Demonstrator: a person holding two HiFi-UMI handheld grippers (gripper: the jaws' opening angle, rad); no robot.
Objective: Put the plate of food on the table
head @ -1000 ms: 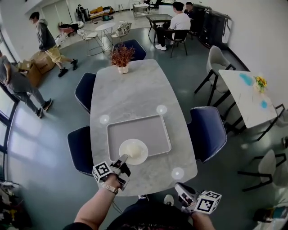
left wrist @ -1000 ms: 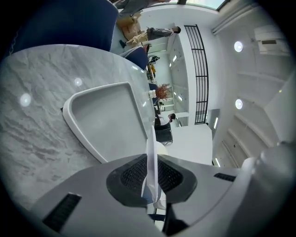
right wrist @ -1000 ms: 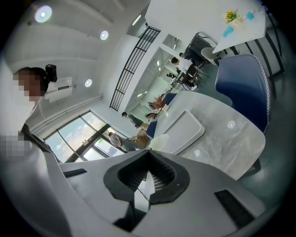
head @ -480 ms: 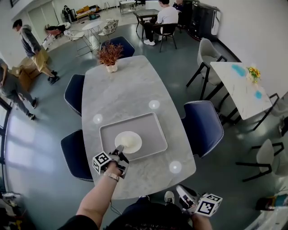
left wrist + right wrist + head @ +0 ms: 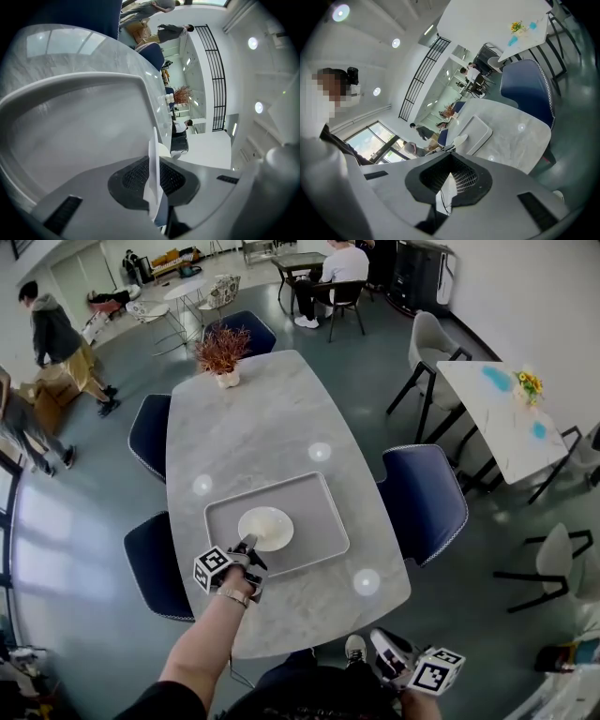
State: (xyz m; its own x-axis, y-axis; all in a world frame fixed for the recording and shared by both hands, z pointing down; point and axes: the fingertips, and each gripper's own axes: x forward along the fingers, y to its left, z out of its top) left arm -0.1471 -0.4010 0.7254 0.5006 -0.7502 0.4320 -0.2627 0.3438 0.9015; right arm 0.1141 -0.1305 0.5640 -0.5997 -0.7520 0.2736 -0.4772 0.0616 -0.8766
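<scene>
Plate (image 5: 265,528): one, on one tray (image 5: 323,507), one table (image 5: 262,427)

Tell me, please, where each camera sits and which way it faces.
Head view: on the person's head, facing steeply down at the table; left forearm, left gripper, right gripper show.
Left gripper view: on that gripper, facing across the tray; its jaws grip the plate rim.
Right gripper view: on that gripper, off the table's near corner, facing across it; own jaws, the person show.
Shared: all see tray and plate.
</scene>
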